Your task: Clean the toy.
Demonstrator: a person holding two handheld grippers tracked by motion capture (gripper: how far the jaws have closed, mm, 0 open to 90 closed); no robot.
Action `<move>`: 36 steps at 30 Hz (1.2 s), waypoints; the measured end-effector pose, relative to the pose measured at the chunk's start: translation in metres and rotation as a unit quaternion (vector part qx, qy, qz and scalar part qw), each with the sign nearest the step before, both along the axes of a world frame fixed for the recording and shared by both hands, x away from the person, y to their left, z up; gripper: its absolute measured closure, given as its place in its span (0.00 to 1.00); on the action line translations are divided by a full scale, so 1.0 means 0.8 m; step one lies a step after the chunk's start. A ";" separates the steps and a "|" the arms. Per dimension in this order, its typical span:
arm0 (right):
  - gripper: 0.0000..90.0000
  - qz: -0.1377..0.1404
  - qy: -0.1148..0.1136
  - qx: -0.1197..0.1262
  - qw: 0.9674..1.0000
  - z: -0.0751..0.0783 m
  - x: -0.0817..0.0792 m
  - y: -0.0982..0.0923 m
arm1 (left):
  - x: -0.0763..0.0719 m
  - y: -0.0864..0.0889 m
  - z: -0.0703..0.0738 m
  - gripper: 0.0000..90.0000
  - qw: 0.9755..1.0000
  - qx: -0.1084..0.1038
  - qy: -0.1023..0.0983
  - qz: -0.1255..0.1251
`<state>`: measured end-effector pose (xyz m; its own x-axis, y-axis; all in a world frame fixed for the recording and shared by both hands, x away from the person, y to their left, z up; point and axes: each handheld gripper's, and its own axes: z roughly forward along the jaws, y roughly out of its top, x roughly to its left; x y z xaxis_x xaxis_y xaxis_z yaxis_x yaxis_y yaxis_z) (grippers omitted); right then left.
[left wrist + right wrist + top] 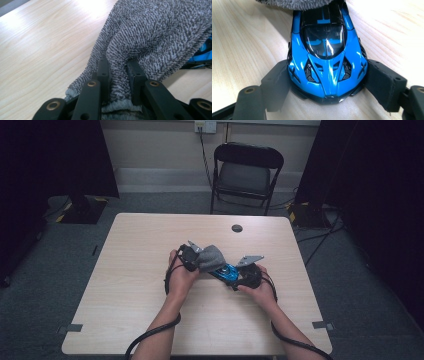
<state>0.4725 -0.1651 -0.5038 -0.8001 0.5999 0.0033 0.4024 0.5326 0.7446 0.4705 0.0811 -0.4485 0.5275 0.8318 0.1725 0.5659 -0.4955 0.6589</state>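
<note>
Bench (150, 320) first: pale wood, with a dark round cap (237, 228) set near its far edge, and everything I work on sits nearer me than that cap, about mid-bench. Next down in size is the grey cloth (211, 257), a looped terry rag, soft and limp, draped over one end of the car. It will fold and slide wherever I drag it, so a bunched fold is the right place to take it. My left tool (117, 67) has its 2 jaws pressed together on just such a fold, near the hem. Smaller still, the blue toy car (325, 53) rests on the bench, nearer me than the cap and a little to its left, its far end under the cloth. It looks stiff, light and glossy, so I judge it slippery under the pads; the flat flanks are the safest hold, not the roof or the thin trim. My right tool (327, 82) pinches it there, 1 jaw on each flank, steadying it for wiping.
</note>
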 end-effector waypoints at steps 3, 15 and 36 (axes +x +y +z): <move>0.26 0.000 0.000 0.000 1.000 0.000 0.000 0.000 | 0.001 0.003 -0.002 0.84 1.000 0.001 0.001 0.006; 0.26 0.000 0.000 0.000 1.000 0.000 0.000 0.000 | 0.006 0.016 -0.007 0.84 1.000 0.000 0.012 0.019; 0.26 0.000 0.000 0.000 1.000 0.000 0.000 0.000 | 0.016 0.046 -0.018 0.84 0.998 -0.017 0.027 0.048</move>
<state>0.4725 -0.1651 -0.5038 -0.7995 0.6007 0.0040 0.4034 0.5319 0.7445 0.4836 0.1176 -0.4629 0.4528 0.8840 0.1161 0.6455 -0.4149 0.6413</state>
